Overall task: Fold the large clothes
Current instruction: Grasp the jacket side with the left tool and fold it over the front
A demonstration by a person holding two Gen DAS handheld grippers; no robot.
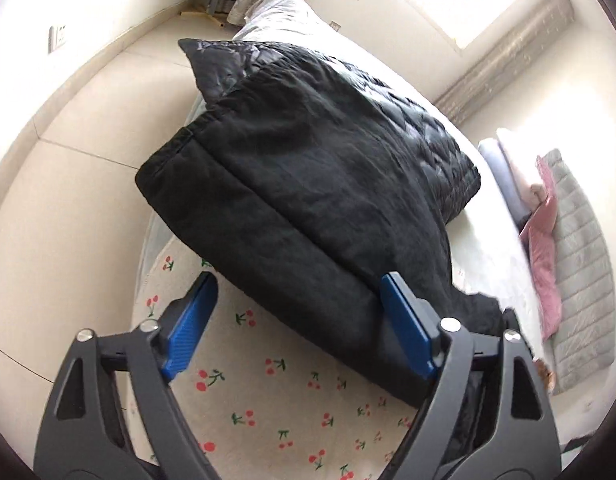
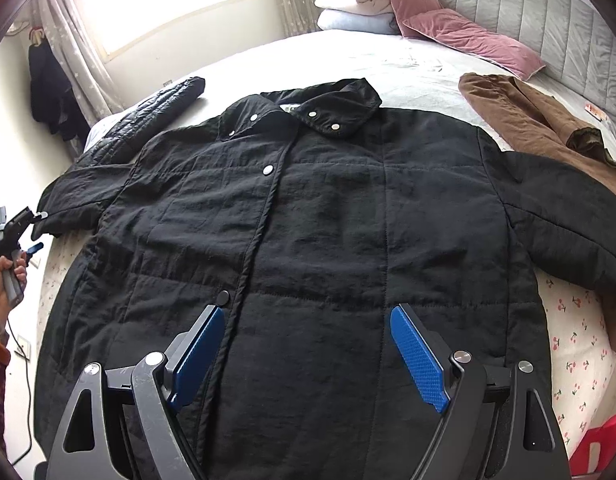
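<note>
Coats on bed [image 2: 407, 64]: two black [image 2: 308, 220], one brown [image 2: 539, 112].

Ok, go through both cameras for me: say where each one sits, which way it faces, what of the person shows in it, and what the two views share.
Left wrist: sits on the left gripper, angled down at the black coat sleeve end near the bed's edge, on the cherry-print sheet; only its own open blue fingers show.
Right wrist: sits on the right gripper, open above the coat's front, facing the grey headboard; the left hand and a sleeve show at the left edge.
Shared: coat, cherry sheet, pink pillows, headboard.
</note>
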